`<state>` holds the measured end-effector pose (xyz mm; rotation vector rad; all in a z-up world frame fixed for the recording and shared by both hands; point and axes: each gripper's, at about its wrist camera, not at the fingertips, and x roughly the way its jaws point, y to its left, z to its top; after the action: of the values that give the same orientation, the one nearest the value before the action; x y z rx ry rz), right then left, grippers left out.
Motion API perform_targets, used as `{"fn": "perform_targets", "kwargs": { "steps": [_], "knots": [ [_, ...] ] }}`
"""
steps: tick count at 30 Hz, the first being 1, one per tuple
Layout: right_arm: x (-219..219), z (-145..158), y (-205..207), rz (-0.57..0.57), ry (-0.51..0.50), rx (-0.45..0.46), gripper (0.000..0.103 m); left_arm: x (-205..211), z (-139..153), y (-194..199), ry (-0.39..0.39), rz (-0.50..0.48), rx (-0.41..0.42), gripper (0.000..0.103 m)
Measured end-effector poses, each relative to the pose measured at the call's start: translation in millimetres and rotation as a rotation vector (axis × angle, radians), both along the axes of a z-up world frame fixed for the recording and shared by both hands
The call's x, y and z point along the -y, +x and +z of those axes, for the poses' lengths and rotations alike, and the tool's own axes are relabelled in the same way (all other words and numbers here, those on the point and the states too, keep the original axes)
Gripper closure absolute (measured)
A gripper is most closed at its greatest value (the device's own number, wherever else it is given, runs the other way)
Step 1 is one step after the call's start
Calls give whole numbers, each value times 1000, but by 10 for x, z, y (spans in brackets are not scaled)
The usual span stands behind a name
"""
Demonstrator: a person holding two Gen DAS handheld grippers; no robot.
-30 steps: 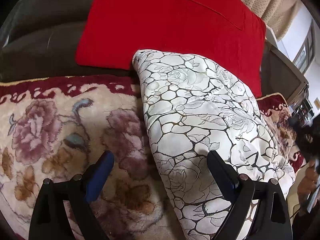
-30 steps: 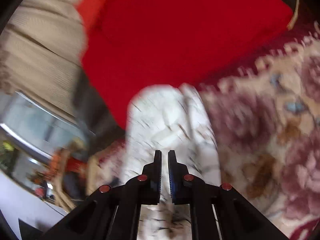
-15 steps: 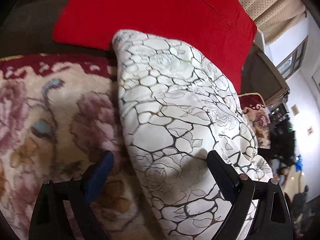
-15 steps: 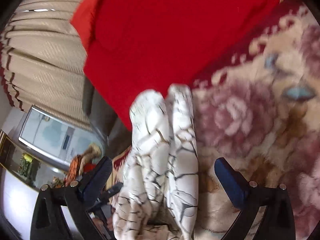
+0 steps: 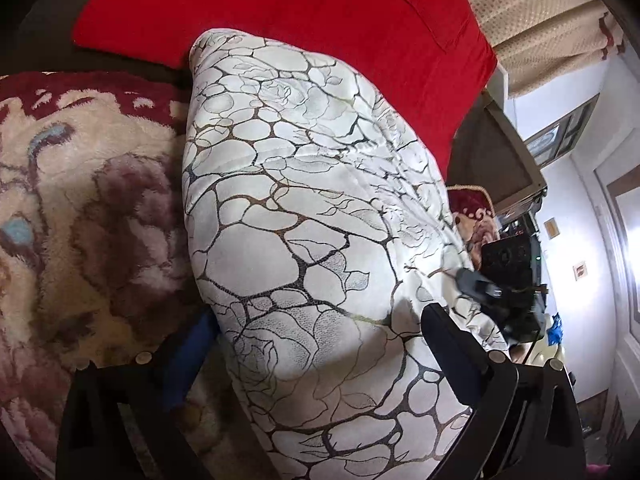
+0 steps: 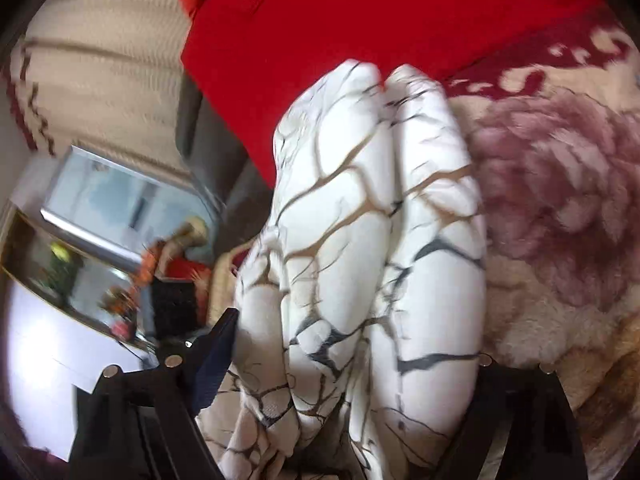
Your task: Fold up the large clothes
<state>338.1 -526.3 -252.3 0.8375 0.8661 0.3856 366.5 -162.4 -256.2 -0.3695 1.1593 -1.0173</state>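
Observation:
A thick white quilted garment with a dark cracked-stone and rose print (image 5: pixel 304 240) lies folded in a bulky bundle on a floral plush blanket (image 5: pixel 80 208). My left gripper (image 5: pixel 316 344) is open, its fingers straddling the near end of the bundle. In the right wrist view the same garment (image 6: pixel 372 264) shows as two stacked rolls. My right gripper (image 6: pixel 352 352) is open wide around its end, with the right finger mostly hidden behind the fabric. The other gripper's tip (image 5: pixel 476 284) rests at the garment's right edge.
A large red cushion (image 5: pixel 320 20) leans against the dark sofa back behind the garment. Beige curtains (image 6: pixel 100 60) hang beyond. A glass-topped table and room clutter (image 6: pixel 120 264) lie past the sofa's end.
My right gripper opened from shut and closed in on the bundle's end. My left gripper moved forward so the bundle now sits between its fingers.

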Motion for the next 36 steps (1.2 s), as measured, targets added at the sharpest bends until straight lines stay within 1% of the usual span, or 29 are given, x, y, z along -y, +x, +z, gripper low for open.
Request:
{"fn": "perform_targets", "kwargs": {
  "steps": [2, 3, 5, 6, 8, 11, 16, 19, 21, 23, 28, 31, 33, 34, 36],
  "knots": [
    [-32, -22, 27, -18, -12, -20, 27, 22, 27, -30, -10, 1, 23, 3],
    [-62, -26, 33, -21, -20, -25, 31, 49, 51, -54, -7, -2, 44, 3],
    [-173, -13, 71, -30, -25, -30, 50, 90, 94, -95, 4, -10, 79, 7],
    [-218, -15, 69, -39, -24, -33, 51, 100, 104, -109, 4, -10, 89, 8],
    [-302, 2, 71, -50, -22, -30, 55, 89, 125, -118, -7, -3, 90, 15],
    [-357, 87, 50, -66, -23, -25, 57, 49, 158, -108, -25, 10, 83, 23],
    [-494, 381, -22, -61, -20, 33, 59, -101, 305, -135, -48, 24, 102, 31],
    [-631, 541, -24, -43, -20, 70, 59, -257, 456, -165, -48, 48, 139, 32],
    [-731, 604, -12, -28, -3, 87, 59, -381, 541, -186, -54, 68, 158, 32],
    [-830, 635, -1, -15, 14, 96, 59, -493, 607, -206, -58, 91, 170, 32],
    [-1144, 696, 52, 33, 46, 131, 59, -860, 757, -272, -37, 157, 210, 32],
    [-1333, 722, 113, 66, 58, 142, 59, -1080, 787, -321, -28, 197, 221, 32],
    [-1494, 736, 154, 97, 53, 155, 60, -1221, 795, -365, -9, 225, 236, 32],
    [-1564, 729, 178, 106, 51, 158, 60, -1268, 767, -378, 7, 241, 237, 32],
    [-1676, 652, 226, 124, 62, 152, 60, -1338, 660, -387, 57, 271, 215, 32]
  ]
}}
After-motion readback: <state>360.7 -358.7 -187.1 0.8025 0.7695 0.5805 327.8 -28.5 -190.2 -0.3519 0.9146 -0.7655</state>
